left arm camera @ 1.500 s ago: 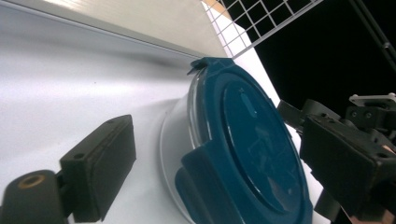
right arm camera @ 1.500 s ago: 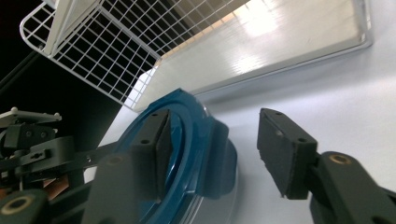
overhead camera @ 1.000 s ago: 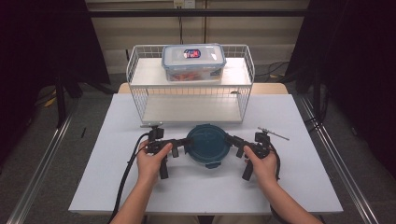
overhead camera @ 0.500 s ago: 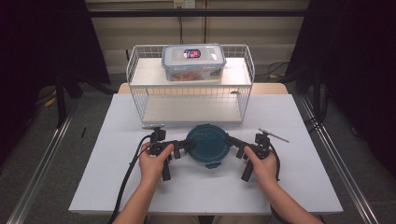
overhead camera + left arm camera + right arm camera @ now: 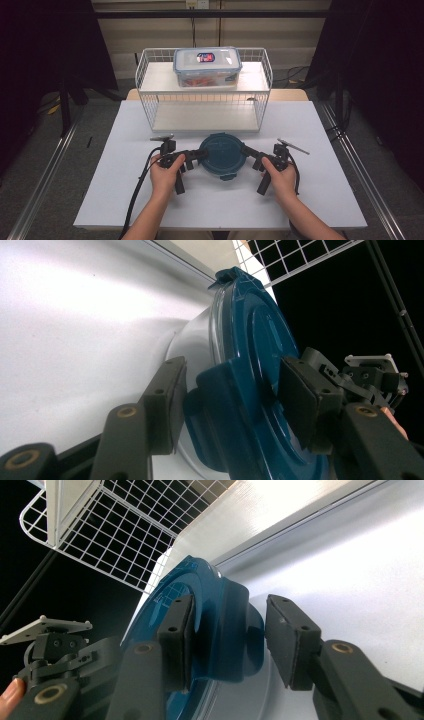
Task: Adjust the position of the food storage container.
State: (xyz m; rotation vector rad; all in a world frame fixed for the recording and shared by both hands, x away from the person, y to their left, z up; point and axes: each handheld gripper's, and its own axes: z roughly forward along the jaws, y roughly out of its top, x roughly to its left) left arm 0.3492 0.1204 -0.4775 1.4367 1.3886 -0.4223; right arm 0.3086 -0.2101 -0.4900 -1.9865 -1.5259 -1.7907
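While round container [image 5: 222,156] lies flat, lid up, 2 grippers, left [image 5: 196,156] and right [image 5: 250,152], close onto opposite side tabs, pad contact unclear.

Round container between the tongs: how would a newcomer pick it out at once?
On the white table, look just in front of the wire rack. The round container sits there, dark teal lid on top; the rectangular box up on the rack has a clear lid.

The round container [image 5: 222,156] hides its contents under a teal lid [image 5: 250,390] (opaque throughout); in both gripper views the lower edge cuts it off, and whether the pads [image 5: 176,640] press is unclear.
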